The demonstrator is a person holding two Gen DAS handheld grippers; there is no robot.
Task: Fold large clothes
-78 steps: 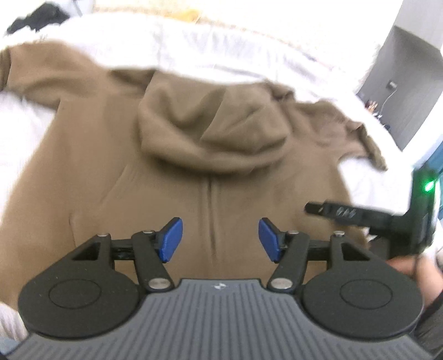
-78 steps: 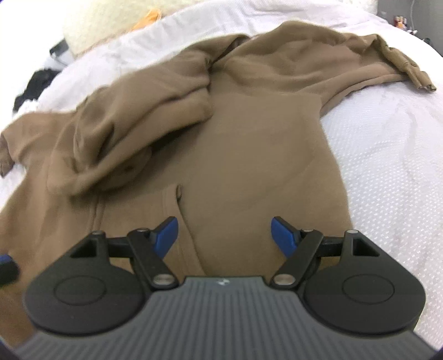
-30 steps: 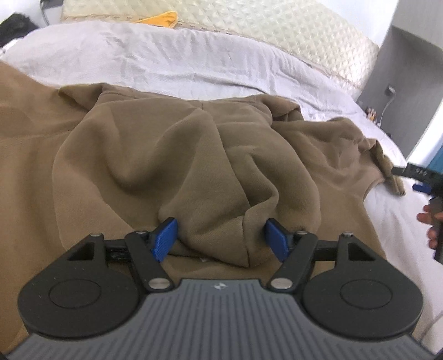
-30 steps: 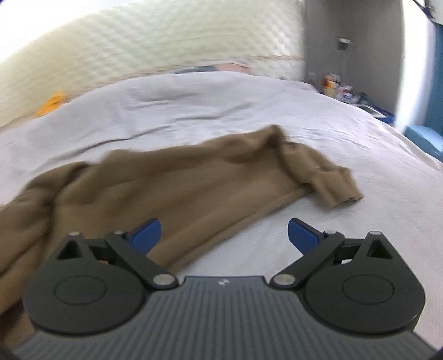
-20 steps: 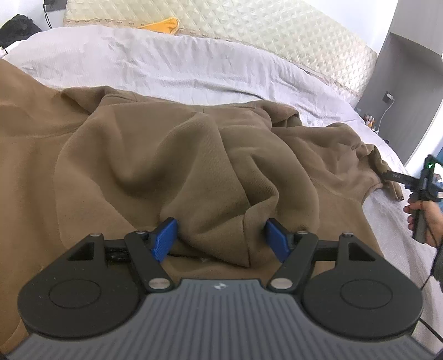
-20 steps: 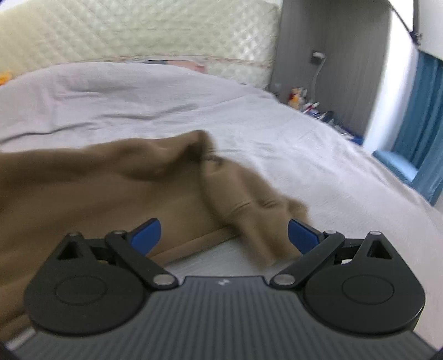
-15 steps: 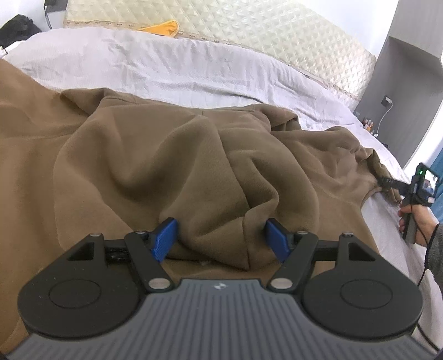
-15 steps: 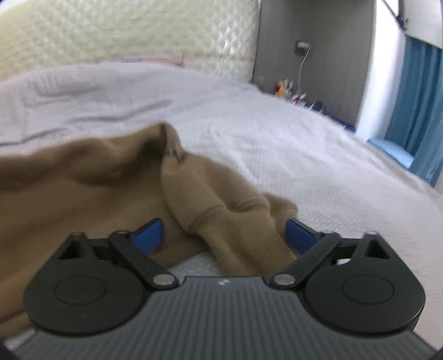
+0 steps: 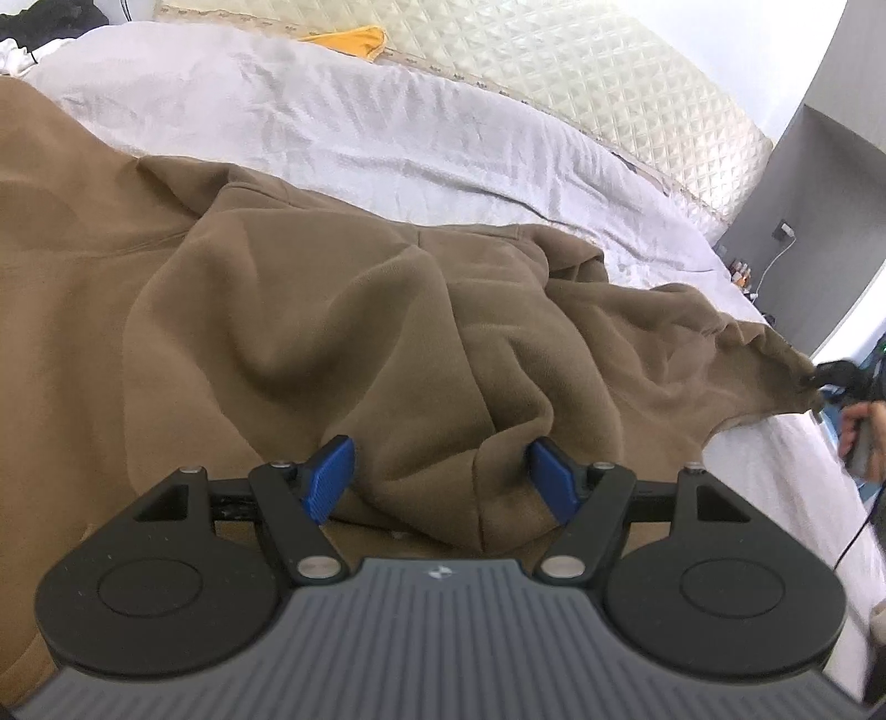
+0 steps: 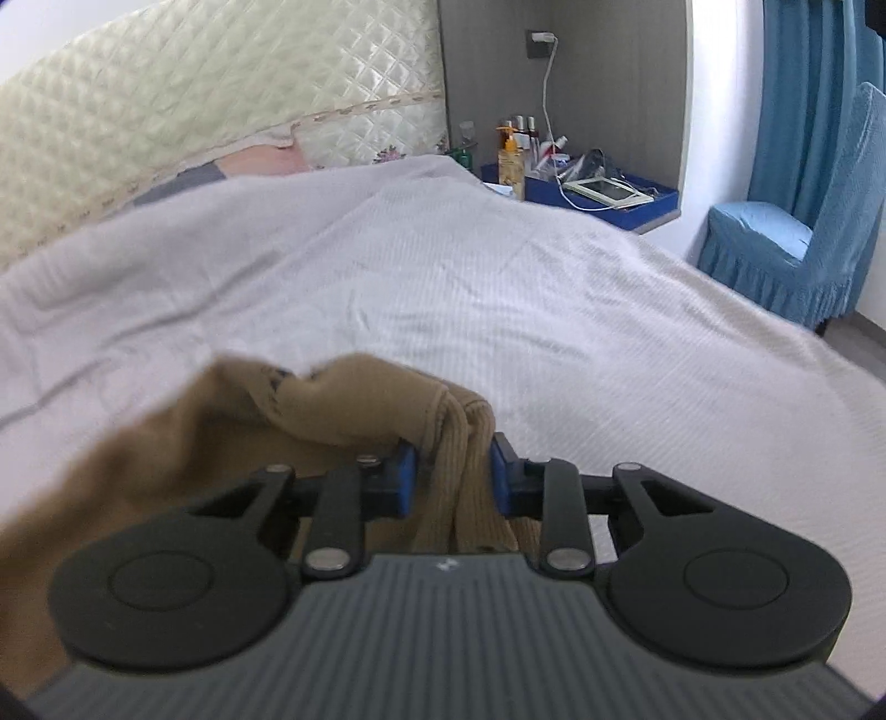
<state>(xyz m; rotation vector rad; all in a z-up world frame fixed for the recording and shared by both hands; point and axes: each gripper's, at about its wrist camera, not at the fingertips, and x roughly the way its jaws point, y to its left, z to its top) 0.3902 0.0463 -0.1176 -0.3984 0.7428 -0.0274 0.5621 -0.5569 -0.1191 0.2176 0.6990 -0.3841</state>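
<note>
A brown hoodie [image 9: 288, 310] lies spread on the white bed. Its hood [image 9: 443, 421] is bunched in the middle. My left gripper [image 9: 440, 479] is open, with the edge of the hood lying between its blue pads [image 9: 326, 479]. My right gripper [image 10: 451, 479] is shut on the ribbed cuff [image 10: 459, 454] of the hoodie's right sleeve. In the left wrist view the right gripper [image 9: 847, 376] holds the sleeve end at the far right, with the sleeve [image 9: 720, 354] stretched toward it.
The white bedspread [image 10: 498, 288] reaches to a quilted cream headboard [image 10: 221, 111]. A nightstand with bottles and a blue tray [image 10: 581, 183] stands beyond the bed. A blue covered chair [image 10: 786, 243] is at the right. A yellow cloth [image 9: 349, 41] lies near the headboard.
My right gripper has closed on the sleeve cuff, which was lying loose between its open pads half a second ago. The left gripper has stayed open over the hood edge.
</note>
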